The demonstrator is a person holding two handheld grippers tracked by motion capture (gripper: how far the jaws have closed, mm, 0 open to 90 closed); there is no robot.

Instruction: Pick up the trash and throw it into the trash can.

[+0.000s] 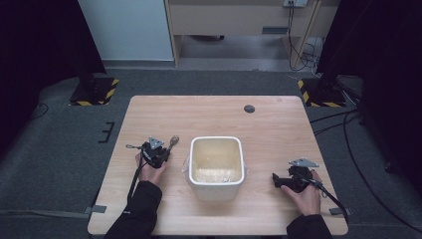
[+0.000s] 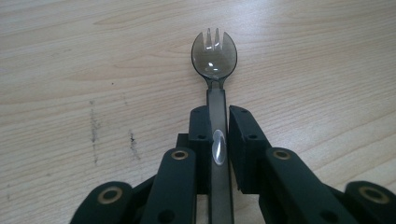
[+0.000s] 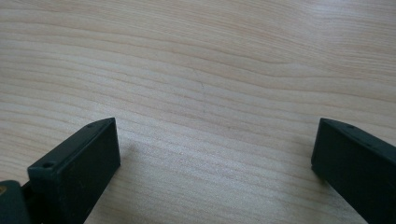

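Note:
A smoky translucent plastic spork (image 2: 214, 58) lies on the wooden table, its tined head pointing away from me. My left gripper (image 2: 217, 119) is shut on the spork's handle, which runs back between the jaws. In the high view the left gripper (image 1: 160, 149) sits left of the white tub (image 1: 217, 185), with the spork (image 1: 173, 141) sticking out toward the far right. My right gripper (image 1: 275, 180) rests right of the tub, low over the table. Its jaws stand wide apart in the right gripper view, nothing but bare wood between the right gripper (image 3: 215, 149) fingers.
The white square tub stands at the middle of the table near the front edge, cream-coloured inside. A round dark grommet (image 1: 249, 108) sits near the table's far edge. Black stands with yellow-black bases (image 1: 94, 90) flank the table on the carpet.

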